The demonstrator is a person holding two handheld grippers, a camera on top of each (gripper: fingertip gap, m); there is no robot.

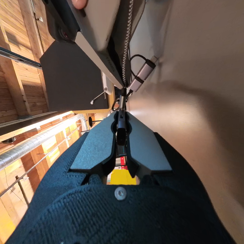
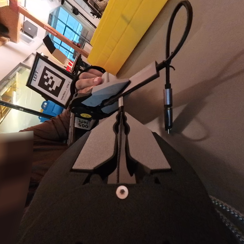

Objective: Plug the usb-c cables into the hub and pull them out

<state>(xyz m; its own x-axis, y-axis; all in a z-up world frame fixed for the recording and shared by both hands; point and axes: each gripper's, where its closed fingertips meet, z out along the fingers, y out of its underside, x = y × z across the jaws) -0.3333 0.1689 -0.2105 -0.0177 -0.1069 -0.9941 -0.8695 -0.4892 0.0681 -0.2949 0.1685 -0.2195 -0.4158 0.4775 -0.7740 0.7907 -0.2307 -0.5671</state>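
My left gripper (image 1: 120,114) is shut on the flat grey hub (image 1: 121,127), seen edge-on between its blue-grey fingers. In the right wrist view the hub (image 2: 143,76) sticks out of the left gripper (image 2: 112,97) above the table. My right gripper (image 2: 121,113) is shut on a braided cable (image 2: 119,138) just behind its silver USB-C plug (image 2: 120,102). The plug's tip meets the hub's side edge; how deep it sits I cannot tell. The hub's own black lead (image 2: 176,33) loops and hangs down with a grey adapter (image 2: 168,105) at its end. The adapter (image 1: 142,74) also shows in the left wrist view.
A beige table (image 2: 204,125) lies under both grippers. A yellow box (image 2: 118,33) stands at its far side. A framed black-and-white marker card (image 2: 50,80) rides on the left gripper, beside the person's hand (image 2: 89,81). The right gripper's body (image 1: 100,26) fills the upper left wrist view.
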